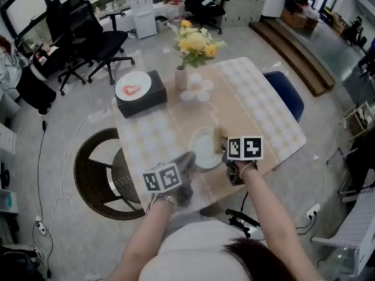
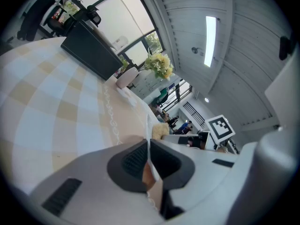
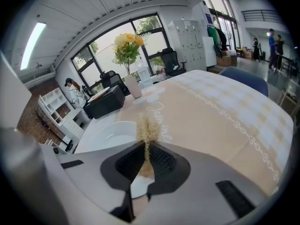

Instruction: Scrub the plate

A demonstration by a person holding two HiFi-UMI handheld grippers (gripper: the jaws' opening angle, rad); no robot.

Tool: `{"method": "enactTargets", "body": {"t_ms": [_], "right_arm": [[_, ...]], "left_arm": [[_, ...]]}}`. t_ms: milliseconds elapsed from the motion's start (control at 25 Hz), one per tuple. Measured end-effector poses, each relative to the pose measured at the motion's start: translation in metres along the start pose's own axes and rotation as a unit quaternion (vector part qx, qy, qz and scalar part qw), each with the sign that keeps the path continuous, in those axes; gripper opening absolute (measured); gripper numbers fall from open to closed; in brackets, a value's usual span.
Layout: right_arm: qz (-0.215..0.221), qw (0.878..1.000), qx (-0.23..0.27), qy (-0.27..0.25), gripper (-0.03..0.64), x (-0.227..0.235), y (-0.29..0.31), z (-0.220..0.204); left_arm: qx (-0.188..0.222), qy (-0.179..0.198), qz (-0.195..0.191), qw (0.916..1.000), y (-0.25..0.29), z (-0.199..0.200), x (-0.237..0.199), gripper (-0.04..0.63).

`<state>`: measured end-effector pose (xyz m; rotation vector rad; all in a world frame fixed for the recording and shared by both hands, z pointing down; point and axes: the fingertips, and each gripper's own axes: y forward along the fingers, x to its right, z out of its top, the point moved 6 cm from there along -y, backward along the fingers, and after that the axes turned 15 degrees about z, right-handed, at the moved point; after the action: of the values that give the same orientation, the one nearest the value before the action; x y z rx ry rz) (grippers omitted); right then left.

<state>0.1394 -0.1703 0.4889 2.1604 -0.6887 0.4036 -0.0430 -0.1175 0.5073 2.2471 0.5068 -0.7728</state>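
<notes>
The plate (image 1: 204, 148) lies on the near half of the checked table (image 1: 266, 107), close to the front edge and at about 6 o'clock from the vase of yellow flowers (image 1: 193, 43). The left gripper (image 1: 190, 158) comes in at the plate's 8 o'clock. Its own view shows the two dark pads pressed together on the thin white rim, which stands edge-on between them and tilts the plate up off the cloth on that side. The right gripper (image 1: 223, 147) sits at the plate's 3 o'clock, its marker cube just beside the rim. In the right gripper view its jaws are clamped narrow on a tan, fuzzy scrubber (image 3: 148, 131), whose frayed end sticks out past the pads and over the white dish. From the head view the scrubber shows as a yellowish patch at the plate's right edge; whether it touches the surface cannot be told. Across the table, at 10 o'clock from the plate, a black box (image 1: 143, 101) carries a second white plate with a red mark (image 1: 133, 86). A few small white dishes (image 1: 197, 89) cluster at the foot of the vase. A round wicker chair (image 1: 96, 177) stands at the table's 8 o'clock side and a blue chair (image 1: 288, 92) at its 3 o'clock side.
</notes>
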Motion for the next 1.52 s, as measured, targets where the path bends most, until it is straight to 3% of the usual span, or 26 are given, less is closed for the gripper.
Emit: {"method": "enactTargets", "body": {"t_ms": [720, 960, 1280, 1520], "right_arm": [[0.018, 0.996, -0.083, 0.011, 0.035, -0.015, -0.015, -0.041], [0.028, 0.99, -0.135, 0.024, 0.035, -0.021, -0.025, -0.055], [0.008, 0.999, -0.036, 0.013, 0.035, -0.007, -0.044, -0.015], [-0.003, 1.0, -0.001, -0.005, 0.035, 0.002, -0.036, 0.005]], "left_arm": [[0.0, 0.003, 0.005, 1.0, 0.0, -0.001, -0.002, 0.02], [0.0, 0.003, 0.004, 1.0, -0.001, -0.002, -0.001, 0.02], [0.001, 0.005, 0.001, 1.0, -0.001, -0.002, -0.001, 0.02], [0.0, 0.004, 0.003, 1.0, -0.001, -0.002, -0.002, 0.02]]}}
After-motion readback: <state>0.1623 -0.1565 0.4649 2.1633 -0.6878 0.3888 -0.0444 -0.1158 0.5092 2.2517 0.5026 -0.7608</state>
